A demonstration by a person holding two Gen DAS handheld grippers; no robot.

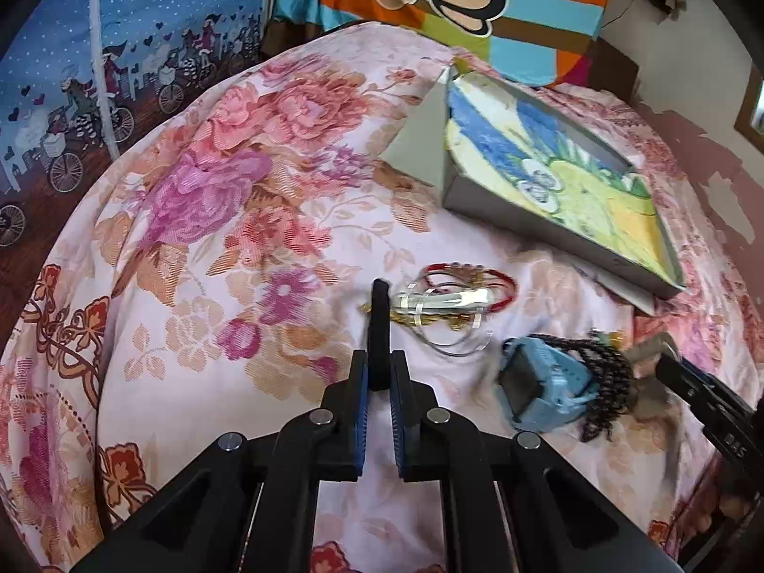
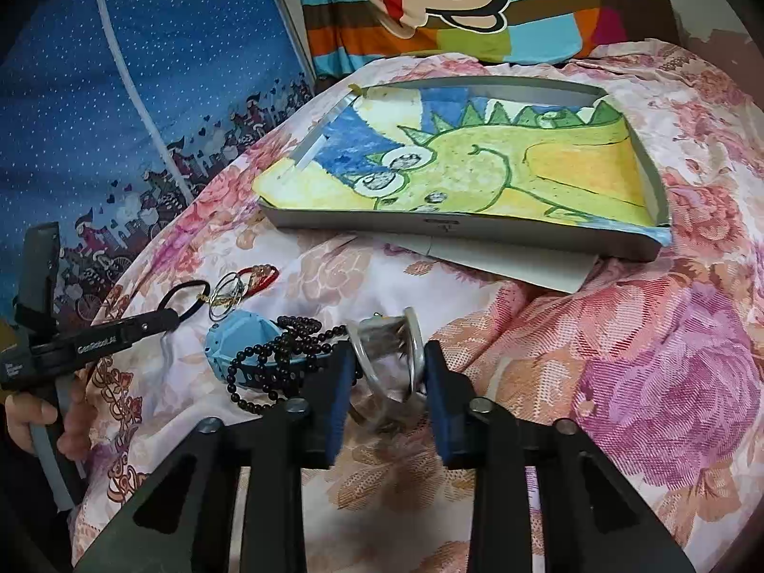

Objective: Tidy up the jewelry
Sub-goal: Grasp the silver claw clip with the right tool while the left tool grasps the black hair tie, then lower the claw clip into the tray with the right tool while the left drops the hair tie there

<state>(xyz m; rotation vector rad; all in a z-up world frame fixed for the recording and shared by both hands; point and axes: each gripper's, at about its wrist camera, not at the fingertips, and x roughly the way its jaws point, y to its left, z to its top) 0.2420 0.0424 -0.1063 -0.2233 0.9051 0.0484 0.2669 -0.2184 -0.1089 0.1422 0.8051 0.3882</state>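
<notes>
Jewelry lies in a loose heap on the flowered bedspread point(image 1: 200, 238), just in front of a shallow grey box point(image 2: 458, 229) lined with a crayon dinosaur drawing, which I take to be where the pieces should go.

The left claw point(image 1: 379, 372) is pinched nearly closed on a black hair tie point(image 1: 379, 329); the band stands up between the blue pads and seems caught only at one edge. If the pinch is that thin, it may slip free on the lift.

Just beyond it, clear bangles point(image 1: 449, 329), a red cord bracelet point(image 1: 496, 281) and a gold chain point(image 1: 425, 317) overlap. From the right wrist view the hair tie's loop lies touching that cluster, so pulling it up could drag the chain or a bangle along.

The right claw point(image 2: 389, 372) stands wide open around a silver bangle point(image 2: 391, 348), pads either side, not visibly gripping. Smooth, curved metal on soft bedding could squirt out or tip as the pads close.

Beside it a black bead strand point(image 2: 281, 358) drapes over a blue smartwatch point(image 2: 243, 341); a careless sweep could snag the beads and pull the watch with them.
</notes>
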